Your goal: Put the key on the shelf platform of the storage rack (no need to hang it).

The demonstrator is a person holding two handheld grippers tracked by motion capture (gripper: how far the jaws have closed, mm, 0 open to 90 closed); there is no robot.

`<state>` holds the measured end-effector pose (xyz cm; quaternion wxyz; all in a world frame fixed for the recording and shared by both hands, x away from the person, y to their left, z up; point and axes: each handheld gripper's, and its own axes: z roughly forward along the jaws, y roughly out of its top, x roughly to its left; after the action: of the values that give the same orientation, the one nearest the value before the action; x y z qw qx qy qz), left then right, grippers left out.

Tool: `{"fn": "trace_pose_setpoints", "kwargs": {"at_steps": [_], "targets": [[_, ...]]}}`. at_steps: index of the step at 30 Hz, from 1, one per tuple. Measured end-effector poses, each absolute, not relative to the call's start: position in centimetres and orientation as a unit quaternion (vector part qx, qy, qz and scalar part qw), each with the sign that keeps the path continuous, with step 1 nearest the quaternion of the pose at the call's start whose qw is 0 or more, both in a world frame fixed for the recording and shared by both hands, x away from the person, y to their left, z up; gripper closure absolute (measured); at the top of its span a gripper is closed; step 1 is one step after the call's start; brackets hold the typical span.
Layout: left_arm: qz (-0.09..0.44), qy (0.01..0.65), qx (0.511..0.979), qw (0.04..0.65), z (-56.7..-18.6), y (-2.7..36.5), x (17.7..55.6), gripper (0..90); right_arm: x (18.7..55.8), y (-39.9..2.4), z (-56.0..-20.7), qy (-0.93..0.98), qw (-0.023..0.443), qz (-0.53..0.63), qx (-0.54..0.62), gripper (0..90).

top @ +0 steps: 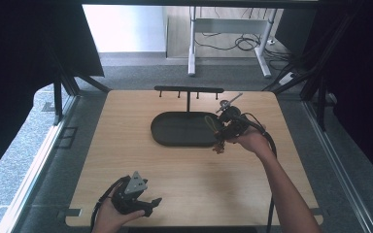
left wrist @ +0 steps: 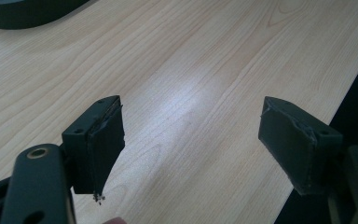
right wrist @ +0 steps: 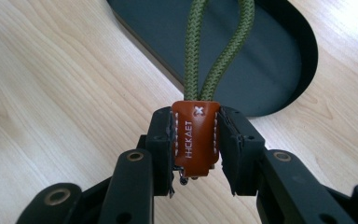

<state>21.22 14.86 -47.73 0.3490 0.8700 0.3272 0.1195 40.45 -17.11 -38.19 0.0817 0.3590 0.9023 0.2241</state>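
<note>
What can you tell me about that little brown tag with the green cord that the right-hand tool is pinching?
It is a keychain strap: a small tab of what looks like brown leather, white-stitched along its edges, stamped with pale lettering and a small cross. A loop of olive-green braided cord rises from its top end, and a bit of metal peeks out below. The right gripper clamps the tab between its two black jaws and holds it above the wooden table, by the edge of the dark oval tray.

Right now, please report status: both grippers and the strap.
Left gripper open, near table edge. Right gripper shut on strap, green loop over dark tray. Rack behind tray, nothing blocking.
</note>
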Motion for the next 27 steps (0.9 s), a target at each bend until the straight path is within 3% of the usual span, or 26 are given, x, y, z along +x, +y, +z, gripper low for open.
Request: {"fn": "trace_pose_setpoints", "kwargs": {"at_steps": [27], "targets": [[0.118,0.328,0.87,0.348,-47.8,15.0,21.3,22.9,44.0,-16.2,-38.6,0.897,0.087,0.218,0.375,66.9]]}}
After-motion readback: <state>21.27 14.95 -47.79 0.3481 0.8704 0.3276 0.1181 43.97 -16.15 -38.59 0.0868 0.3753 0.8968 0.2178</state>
